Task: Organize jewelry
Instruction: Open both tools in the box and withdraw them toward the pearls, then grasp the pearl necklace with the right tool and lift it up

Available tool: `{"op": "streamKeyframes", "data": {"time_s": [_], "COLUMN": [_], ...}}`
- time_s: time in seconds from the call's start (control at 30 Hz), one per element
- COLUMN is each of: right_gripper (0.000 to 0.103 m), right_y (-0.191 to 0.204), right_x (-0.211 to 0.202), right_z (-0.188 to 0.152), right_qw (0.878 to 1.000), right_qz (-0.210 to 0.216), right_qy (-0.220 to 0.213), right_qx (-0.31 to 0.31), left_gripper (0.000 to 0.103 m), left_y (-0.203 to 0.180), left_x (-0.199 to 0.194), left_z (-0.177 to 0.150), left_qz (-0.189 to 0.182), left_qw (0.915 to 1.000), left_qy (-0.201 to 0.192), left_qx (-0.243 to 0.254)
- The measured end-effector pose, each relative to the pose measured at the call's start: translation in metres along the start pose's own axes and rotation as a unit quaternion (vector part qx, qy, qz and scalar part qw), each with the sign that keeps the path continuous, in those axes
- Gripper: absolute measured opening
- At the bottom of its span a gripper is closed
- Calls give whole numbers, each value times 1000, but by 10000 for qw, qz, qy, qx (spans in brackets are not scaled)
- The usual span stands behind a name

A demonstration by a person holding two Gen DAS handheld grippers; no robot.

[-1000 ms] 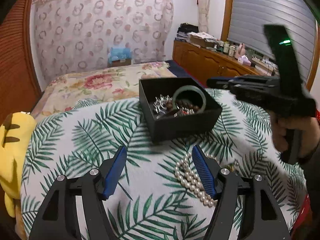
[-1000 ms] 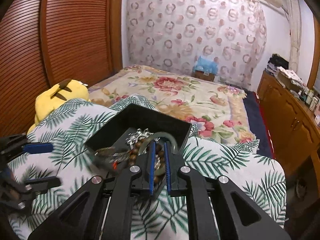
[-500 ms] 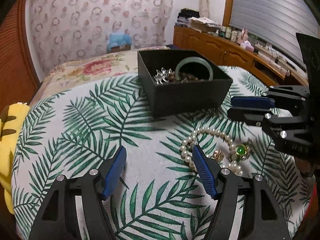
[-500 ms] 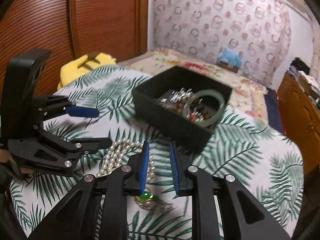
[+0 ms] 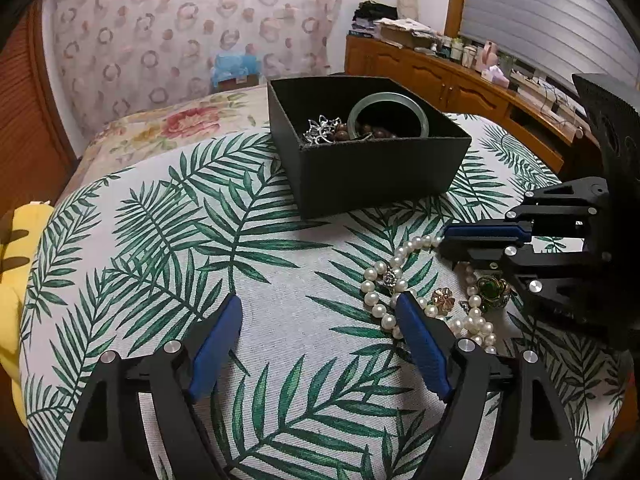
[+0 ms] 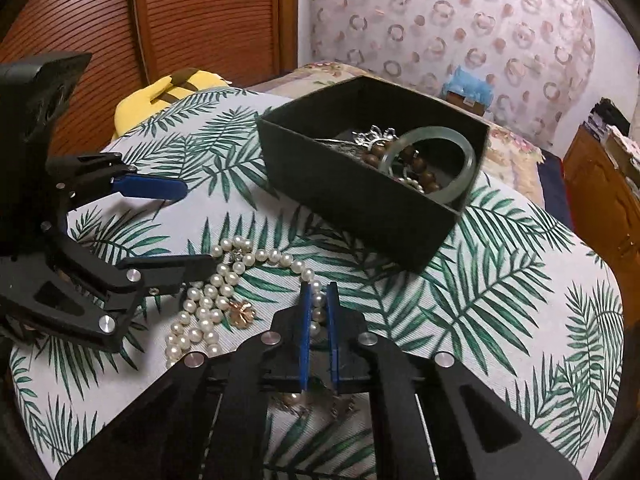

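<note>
A black box (image 5: 380, 168) (image 6: 360, 200) on the leaf-print table holds a green bangle (image 5: 385, 114) (image 6: 436, 160), brown beads and a silver piece. A pearl necklace (image 5: 384, 280) (image 6: 224, 280) lies in front of it with a gold flower piece (image 5: 442, 294) (image 6: 242, 310) and a green-stone brooch (image 5: 490, 286). My left gripper (image 5: 320, 312) (image 6: 192, 224) is open, low over the cloth, its right finger beside the pearls. My right gripper (image 6: 319, 292) (image 5: 444, 240) is nearly shut, with pearls of the strand between its pads.
The round table (image 5: 200, 240) has a leaf-print cloth. A yellow plush toy (image 5: 12, 264) (image 6: 160, 96) sits off its left edge. A bed with a floral cover (image 5: 180, 120) lies behind, and a wooden sideboard (image 5: 460, 76) stands at the right.
My right gripper has come down from over the box to the pearl necklace and narrowed around the strand. My left gripper has dropped lower and nearer the pearls.
</note>
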State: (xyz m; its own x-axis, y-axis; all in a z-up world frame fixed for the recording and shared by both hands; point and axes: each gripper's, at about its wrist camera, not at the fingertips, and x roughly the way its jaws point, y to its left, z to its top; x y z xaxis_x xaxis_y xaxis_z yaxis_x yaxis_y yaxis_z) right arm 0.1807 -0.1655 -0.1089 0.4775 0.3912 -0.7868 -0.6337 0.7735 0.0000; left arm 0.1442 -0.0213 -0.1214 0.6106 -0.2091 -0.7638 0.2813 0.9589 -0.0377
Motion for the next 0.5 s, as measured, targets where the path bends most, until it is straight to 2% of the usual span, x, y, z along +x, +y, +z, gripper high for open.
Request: {"op": "streamKeyframes", "data": {"time_s": [0.1, 0.27, 0.5], "right_gripper": [8, 9, 9], "right_y": [-7, -18, -15], "right_x": [-3, -8, -11], "right_z": [-4, -12, -12], "right_qw": [9998, 9997, 9996], "right_qz": [-165, -100, -245], "right_qy": [-11, -121, -139], "right_qx": [56, 200, 79], "left_gripper": [76, 77, 75], "left_y": [0, 0, -2], "left_x": [0, 0, 2], "left_z": [0, 0, 1], "left_qz": [16, 51, 135], "left_qw": [10000, 10000, 9998], "left_qy": [3, 18, 43], "left_qx": [16, 41, 133]}}
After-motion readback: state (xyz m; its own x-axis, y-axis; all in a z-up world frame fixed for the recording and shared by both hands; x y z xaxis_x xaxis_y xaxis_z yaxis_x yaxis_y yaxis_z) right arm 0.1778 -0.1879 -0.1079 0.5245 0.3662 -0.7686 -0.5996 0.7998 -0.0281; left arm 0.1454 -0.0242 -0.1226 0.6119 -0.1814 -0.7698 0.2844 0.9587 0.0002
